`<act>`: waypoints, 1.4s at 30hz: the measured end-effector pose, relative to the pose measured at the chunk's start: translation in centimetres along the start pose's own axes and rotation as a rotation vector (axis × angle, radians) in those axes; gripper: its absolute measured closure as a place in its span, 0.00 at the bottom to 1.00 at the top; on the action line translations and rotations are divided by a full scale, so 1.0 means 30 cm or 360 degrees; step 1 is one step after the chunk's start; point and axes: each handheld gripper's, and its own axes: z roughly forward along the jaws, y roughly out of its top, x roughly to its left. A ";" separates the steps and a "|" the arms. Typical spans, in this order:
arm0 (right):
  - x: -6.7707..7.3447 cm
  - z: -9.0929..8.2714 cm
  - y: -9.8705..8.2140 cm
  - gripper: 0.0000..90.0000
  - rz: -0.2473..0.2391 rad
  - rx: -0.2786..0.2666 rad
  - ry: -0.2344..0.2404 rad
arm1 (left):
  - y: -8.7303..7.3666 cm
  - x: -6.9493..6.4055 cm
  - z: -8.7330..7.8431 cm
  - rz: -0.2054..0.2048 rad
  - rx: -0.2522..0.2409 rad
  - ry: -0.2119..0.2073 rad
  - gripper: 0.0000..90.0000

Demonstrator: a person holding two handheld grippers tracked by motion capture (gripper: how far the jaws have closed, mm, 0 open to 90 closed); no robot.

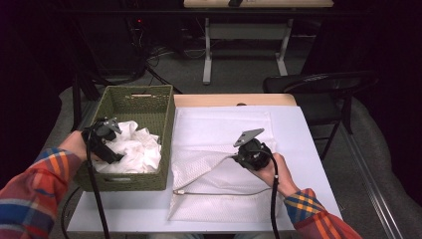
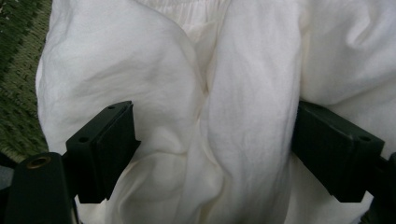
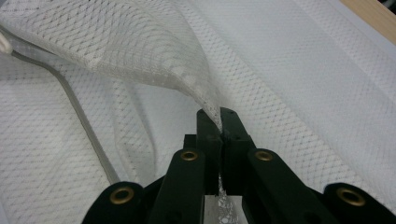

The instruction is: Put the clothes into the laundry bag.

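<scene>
A white mesh laundry bag (image 1: 219,174) lies flat on the table's white cover (image 1: 293,129), its grey zipper (image 3: 84,121) curving along the open edge. The right gripper (image 3: 219,122) has its jaws pressed together on a fold of the mesh, lifting it into a ridge. Beside the bag, a green woven basket (image 1: 117,99) holds crumpled white cloth (image 2: 154,93), probably a garment. The left gripper (image 2: 212,140) sits in the basket, jaws wide apart with a bunched fold between them; whether the pads press it is unclear.
</scene>
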 end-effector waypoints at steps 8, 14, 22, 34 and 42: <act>0.000 0.000 0.001 0.98 -0.0003 0.0001 -0.0003 | -0.012 -0.006 -0.041 0.0016 0.0016 0.0043 0.02; 0.000 -0.001 0.000 0.98 -0.0004 0.0001 -0.0004 | -0.020 0.000 -0.080 -0.0018 -0.0067 0.0031 0.00; 0.001 0.002 0.000 0.98 -0.0009 0.0004 -0.0002 | 0.001 -0.067 -0.068 0.0046 -0.0129 -0.0119 0.00; -0.001 0.006 -0.002 0.98 0.0001 0.0014 0.0002 | 0.016 0.009 0.077 -0.0046 0.0049 -0.0152 0.00; -0.003 0.007 -0.005 0.98 0.0008 0.0014 0.0003 | 0.033 -0.021 0.072 0.0035 0.0052 -0.0235 0.00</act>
